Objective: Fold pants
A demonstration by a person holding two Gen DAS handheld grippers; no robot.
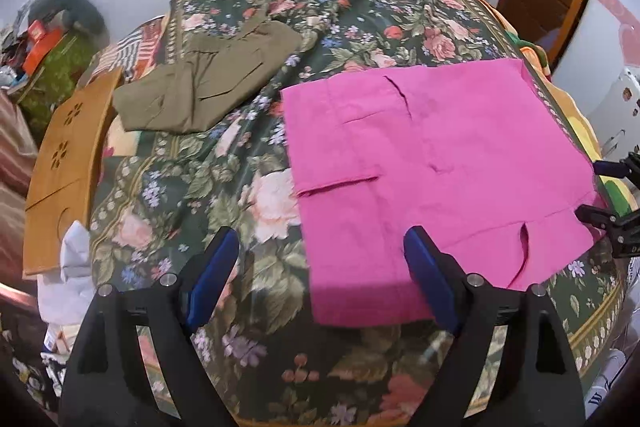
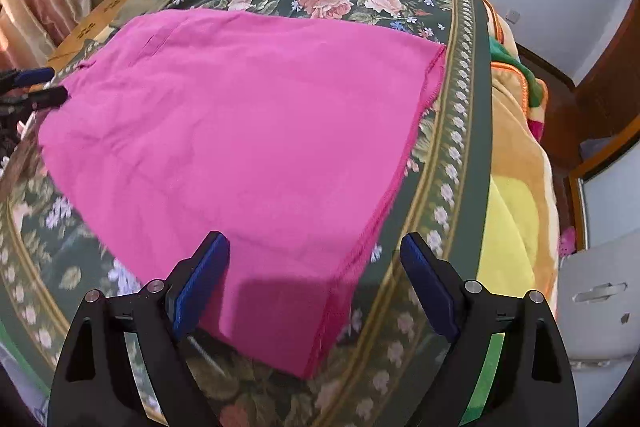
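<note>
Pink pants [image 1: 432, 163] lie folded flat on the floral bedspread [image 1: 224, 171], at the right side of the bed. They also fill the middle of the right wrist view [image 2: 240, 139]. My left gripper [image 1: 320, 239] is open and empty, held above the pants' near left edge. My right gripper [image 2: 314, 247] is open and empty above the near right hem. The right gripper's fingers [image 1: 600, 215] show at the pants' right edge in the left wrist view. The left gripper's fingers [image 2: 44, 95] show at the pants' left edge in the right wrist view.
Olive-green folded pants [image 1: 208, 83] lie at the back left of the bed. A wooden board [image 1: 64, 167] stands at the left edge beside white cloth [image 1: 72, 267]. A yellow-orange blanket [image 2: 516, 179] hangs at the right edge. Cluttered boxes [image 1: 48, 47] sit far left.
</note>
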